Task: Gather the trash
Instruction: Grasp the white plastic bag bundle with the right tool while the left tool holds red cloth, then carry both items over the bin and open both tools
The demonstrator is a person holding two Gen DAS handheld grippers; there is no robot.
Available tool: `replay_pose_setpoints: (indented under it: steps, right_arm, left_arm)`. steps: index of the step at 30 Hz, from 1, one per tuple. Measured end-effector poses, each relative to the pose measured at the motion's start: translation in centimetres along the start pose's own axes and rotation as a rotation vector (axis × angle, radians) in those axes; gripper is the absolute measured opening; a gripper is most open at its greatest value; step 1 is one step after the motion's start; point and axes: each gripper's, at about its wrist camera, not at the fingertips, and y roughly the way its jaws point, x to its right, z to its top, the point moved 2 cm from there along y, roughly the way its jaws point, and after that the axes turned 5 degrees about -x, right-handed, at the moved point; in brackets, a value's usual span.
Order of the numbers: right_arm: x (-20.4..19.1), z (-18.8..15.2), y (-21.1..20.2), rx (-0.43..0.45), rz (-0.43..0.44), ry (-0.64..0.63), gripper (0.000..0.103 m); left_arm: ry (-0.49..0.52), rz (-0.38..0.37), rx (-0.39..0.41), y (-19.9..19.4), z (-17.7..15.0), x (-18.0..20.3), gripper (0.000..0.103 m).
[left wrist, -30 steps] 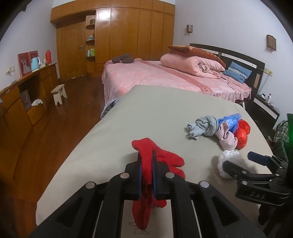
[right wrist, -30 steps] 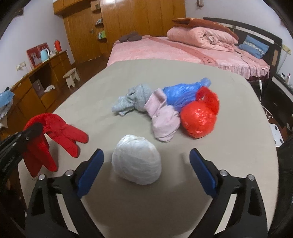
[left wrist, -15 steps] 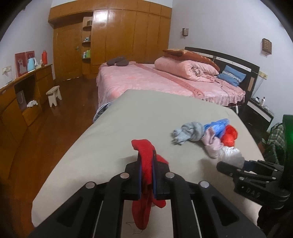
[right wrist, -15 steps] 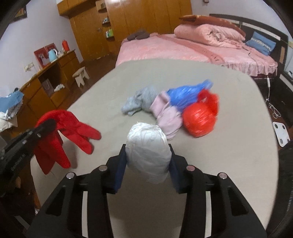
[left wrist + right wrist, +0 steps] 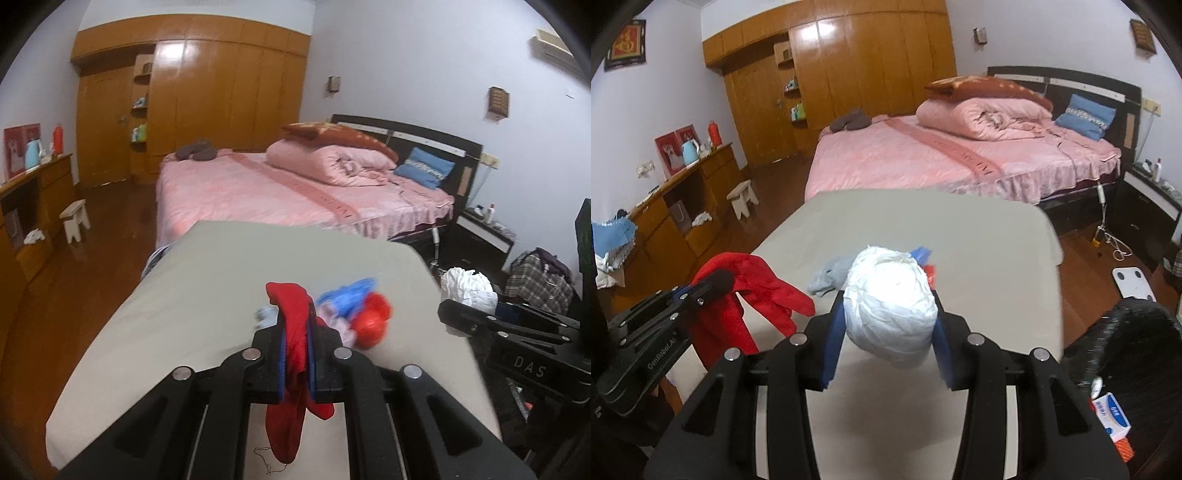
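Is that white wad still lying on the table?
No, the white plastic bag wad is clamped in the right gripper, lifted above the grey table.

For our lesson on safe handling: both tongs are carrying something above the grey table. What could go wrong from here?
1. The crumpled white plastic bundle bulges well beyond the right tongs, held only at its sides; it could slip out.
2. The limp red cloth glove dangles below the left tongs and might snag on the grey table.
3. The red, blue, pink and grey items left on the table could be overlooked.
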Motion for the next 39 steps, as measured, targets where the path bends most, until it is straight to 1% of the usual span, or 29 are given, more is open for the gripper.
replay_pose_setpoints:
  steps: [9,17,27,39]
  right_arm:
    - [5.0,-0.1,-4.6,0.047,-0.068,0.040,0.042]
    - [9.7,-1.4,-8.1,0.074,-0.142,0.081,0.043]
    - [15.2,-3.9,-11.7,0.093,-0.236,0.151,0.043]
    - [22.3,-7.8,-15.1,0.093,-0.352,0.251,0.043]
  left_arm:
    - [0.057,-0.085,0.022,-1.1,1.6,6.6,0.008]
    - [0.117,-0.166,0.020,-1.5,1.7,12.4,0.008]
    - [0.174,-0.251,0.005,-1.6,0.7,18.0,0.008]
    - [0.266,-0.384,-0.009,-1.1,0.2,26.3,0.008]
